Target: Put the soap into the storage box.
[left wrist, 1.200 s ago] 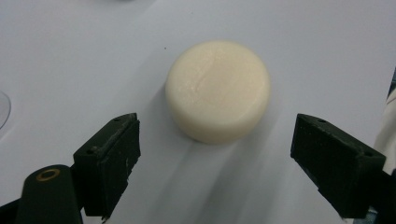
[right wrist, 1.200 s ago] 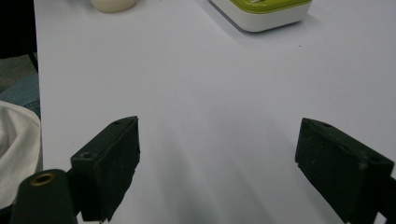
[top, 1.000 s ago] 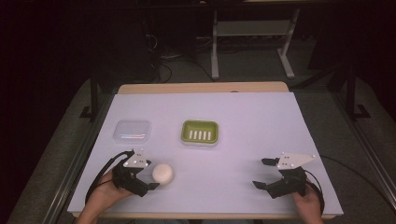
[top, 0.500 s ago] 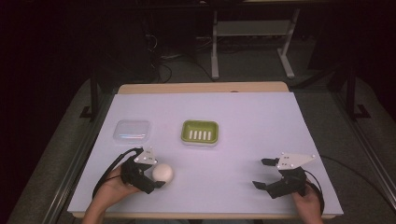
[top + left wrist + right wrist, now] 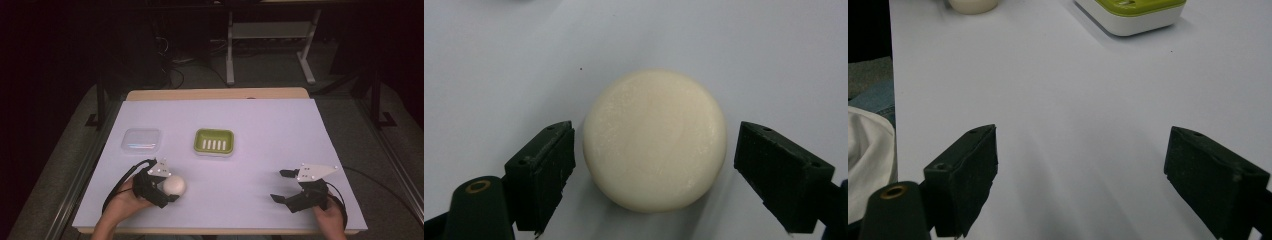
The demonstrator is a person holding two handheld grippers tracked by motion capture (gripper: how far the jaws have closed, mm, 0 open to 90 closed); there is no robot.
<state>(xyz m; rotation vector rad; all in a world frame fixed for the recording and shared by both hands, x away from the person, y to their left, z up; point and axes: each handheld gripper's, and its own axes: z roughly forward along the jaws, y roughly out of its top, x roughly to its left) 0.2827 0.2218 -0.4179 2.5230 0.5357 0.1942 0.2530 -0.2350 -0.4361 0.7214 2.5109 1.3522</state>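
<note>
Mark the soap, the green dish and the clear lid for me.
soap [image 5: 655, 140], left gripper view, middle of its top face
dish [image 5: 214, 141], high view, its slotted green centre
lid [image 5: 142, 139], high view, its middle

The place looked like a lab or a recording room rather than a home. A bare table [image 5: 280, 125] with a plain white top stood on grey carpet [image 5: 65, 165] in a dark room. Behind it, loose cables [image 5: 172, 55] lay on the floor beside a white metal frame stand [image 5: 270, 45]. Black metal legs [image 5: 100, 100] flanked the table.
</note>
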